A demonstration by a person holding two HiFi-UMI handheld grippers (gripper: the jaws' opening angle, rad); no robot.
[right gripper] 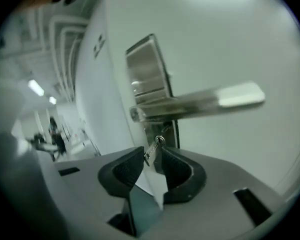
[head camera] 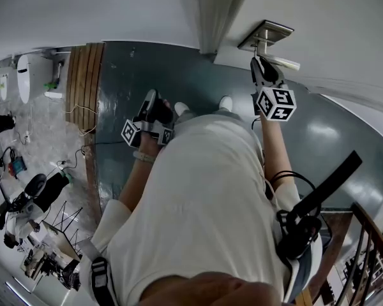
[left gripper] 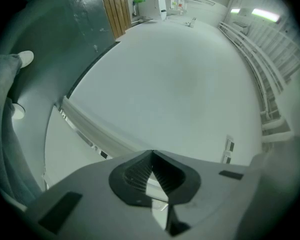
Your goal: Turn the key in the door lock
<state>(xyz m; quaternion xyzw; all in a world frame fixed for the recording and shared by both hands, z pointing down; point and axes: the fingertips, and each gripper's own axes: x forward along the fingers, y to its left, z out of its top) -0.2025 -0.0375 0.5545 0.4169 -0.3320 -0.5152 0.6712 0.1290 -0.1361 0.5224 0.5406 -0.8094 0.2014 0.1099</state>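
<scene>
The key (right gripper: 154, 149) sticks out of the lock plate (right gripper: 147, 74) on the white door (right gripper: 230, 34), just beyond the fingertips of the right gripper (right gripper: 152, 154), and its free end reaches in between them. The right gripper's fingers (right gripper: 125, 171) stand a little apart. The key lies close against the tip of the finger on the view's left, and a dark gap shows between it and the other finger, so the pads do not pinch it. Just above the fingertips the lever handle (right gripper: 200, 104) juts out level from the same metal plate and runs off to the side past the finger on the view's right. In the head view this gripper is held up at the door, right under the handle, with its marker cube (head camera: 274, 104) on the near side of the fingers, towards the person. The left gripper (left gripper: 152, 153) is held low in front of the person's body, well apart from the door hardware. Its fingers (left gripper: 135, 176) are pressed together at the tips with nothing between them, and only a narrow sliver of light shows lower down. Beyond these fingertips spreads a broad pale wall (left gripper: 180, 84). Off to the left of them are the person's grey trouser leg (left gripper: 2, 84) and a white shoe (left gripper: 25, 58) on the dark floor (left gripper: 80, 14), and farther ahead stands a strip of wooden slats (left gripper: 115, 9).
</scene>
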